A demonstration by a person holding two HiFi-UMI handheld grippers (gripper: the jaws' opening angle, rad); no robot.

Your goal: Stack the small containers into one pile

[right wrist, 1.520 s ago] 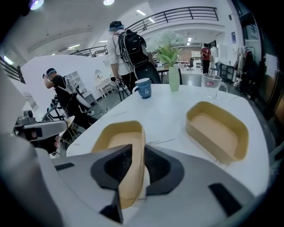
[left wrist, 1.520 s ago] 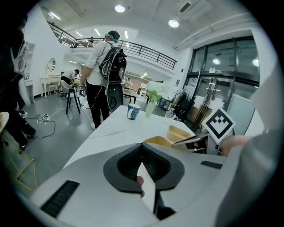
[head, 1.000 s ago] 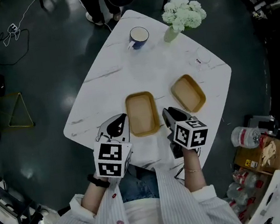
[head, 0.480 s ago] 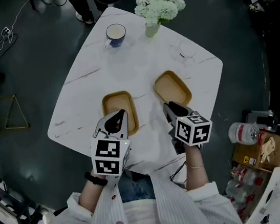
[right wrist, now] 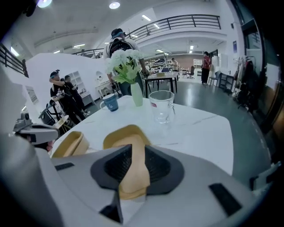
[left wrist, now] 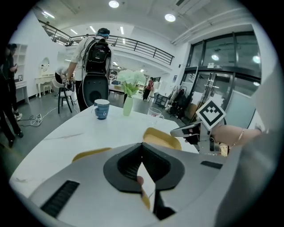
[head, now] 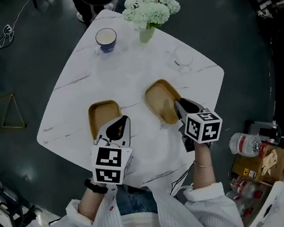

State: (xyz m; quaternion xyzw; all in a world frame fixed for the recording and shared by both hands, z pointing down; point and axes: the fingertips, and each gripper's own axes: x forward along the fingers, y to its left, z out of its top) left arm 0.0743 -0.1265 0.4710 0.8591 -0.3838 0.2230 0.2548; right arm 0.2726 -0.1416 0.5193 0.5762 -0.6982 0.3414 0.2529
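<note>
Grip is confirmed on one item only: the right gripper point(head: 182, 107) is clamped on the near rim of the right tray point(head: 158, 97), and the yellow wall fills the space between its jaws. The hold is at the rim's near end. This is judged to let the tray be carried across and lowered into the other without the jaws fouling its inside. The left tray point(head: 102, 116) lies flat on the table point(head: 127, 81), left of centre, near its partner but apart from it; the two are not yet stacked. The left gripper point(head: 117, 131) sits over that tray's near end with its jaws clenched tip to tip and nothing gripped. It is judged to be standing by, or placed to steady the receiving tray. A cup point(head: 106, 38), flowers point(head: 149, 7) and a glass point(head: 181, 57) stand at the far side, well apart from the trays, and play no part. On views: the head view gives the layout, with both trays side by side and the right one angled, but from above the jaw faces cannot be read. The right gripper view settles the grip, showing the rim inside the jaws and the left tray off to the left. The left gripper view shows the tips meeting, with only a sliver of yellow below them, and the right gripper across to the right. No view shows whether the right tray is lifted or resting on the table.
</note>
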